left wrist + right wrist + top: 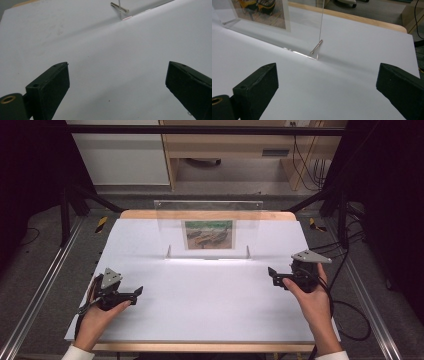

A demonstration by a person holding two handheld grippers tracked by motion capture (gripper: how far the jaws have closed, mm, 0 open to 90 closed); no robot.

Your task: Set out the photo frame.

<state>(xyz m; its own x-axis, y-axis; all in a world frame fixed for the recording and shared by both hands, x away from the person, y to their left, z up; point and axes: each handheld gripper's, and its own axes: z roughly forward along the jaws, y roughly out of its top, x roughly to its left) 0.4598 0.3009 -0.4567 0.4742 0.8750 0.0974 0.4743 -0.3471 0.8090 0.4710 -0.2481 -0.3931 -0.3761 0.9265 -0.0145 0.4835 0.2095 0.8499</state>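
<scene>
A clear acrylic photo stand (208, 220) is upright at the back middle of the white table top (200, 300), with a small picture of boats (208, 234) in it. My left gripper (136, 293) is at the front left, low over the white surface, jaws wide apart with nothing between them. In the left gripper view (118, 63) one metal foot pin (120, 8) of the stand is far ahead. My right gripper (273, 276) is at the right, open and empty. In the right gripper view (327, 65) the stand's other foot pin (316, 47) and the picture (262, 10) lie ahead.
Metal rails (40, 290) run along both sides of the table. Black cables (350, 320) trail off at the right. Beyond the table's wooden back edge (210, 214) stand a white cabinet (120, 155) and a wooden shelf unit (235, 150).
</scene>
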